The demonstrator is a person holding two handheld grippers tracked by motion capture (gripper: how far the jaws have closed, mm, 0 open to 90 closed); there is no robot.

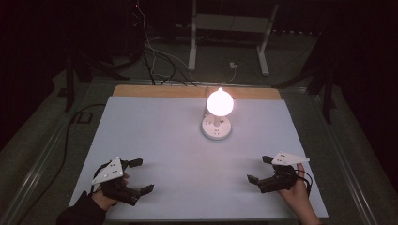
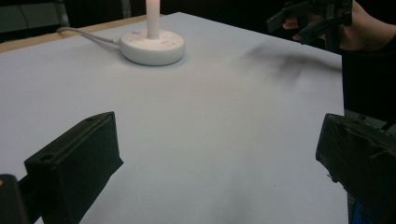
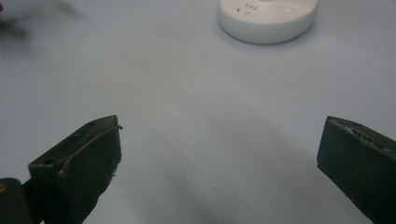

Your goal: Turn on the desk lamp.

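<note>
- The lit bulb lamp (image 1: 219, 102) stands on its round white socket base (image 1: 216, 127) at the far middle of the white table (image 1: 155, 136).
- Left gripper (image 1: 136, 176): jaws wide apart, empty, well short of the base.
- Right gripper (image 1: 261, 168): likewise spread, holding nothing.
- No readable writing.

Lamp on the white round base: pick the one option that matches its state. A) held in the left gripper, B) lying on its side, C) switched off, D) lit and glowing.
D: in the high view the lamp glows bright, upright on its white round base, while the left gripper and right gripper sit open, far from it.
</note>
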